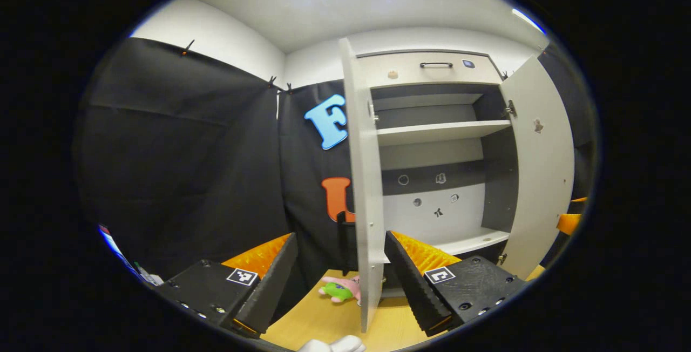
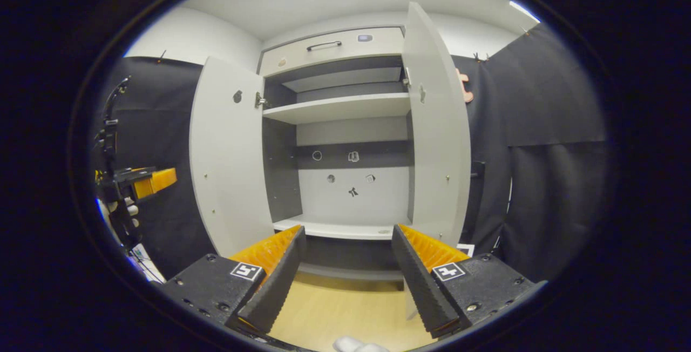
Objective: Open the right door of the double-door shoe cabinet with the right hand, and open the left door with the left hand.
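Cabinet point(image 2: 345, 141) status: both doors are seen swung wide, interior fully exposed. In the right gripper view the left door point(image 2: 227, 157) stands open at the cabinet's left edge and the right door point(image 2: 434, 125) at its right edge, seen nearly edge-on. Inside the cabinet an upper shelf point(image 2: 337, 109) and a bottom shelf point(image 2: 334, 229) are visible, both bare. Above the cabinet opening a drawer front with a dark handle point(image 2: 324, 45) is noted, closed.

Judgement: both opening steps appear done; nothing of the task seems left except drawing the tools away.

Right gripper point(image 2: 348, 271): fingers spread wide, nothing held, positioned in front of the cabinet's base. Left gripper point(image 1: 340, 276): fingers likewise spread wide, with the left door's edge point(image 1: 367, 190) passing between them; contact cannot be told, no clamping is seen.

On the wooden floor point(image 1: 324, 319) beside the left door's foot, a small pink and green plush toy point(image 1: 341, 289) is recorded.
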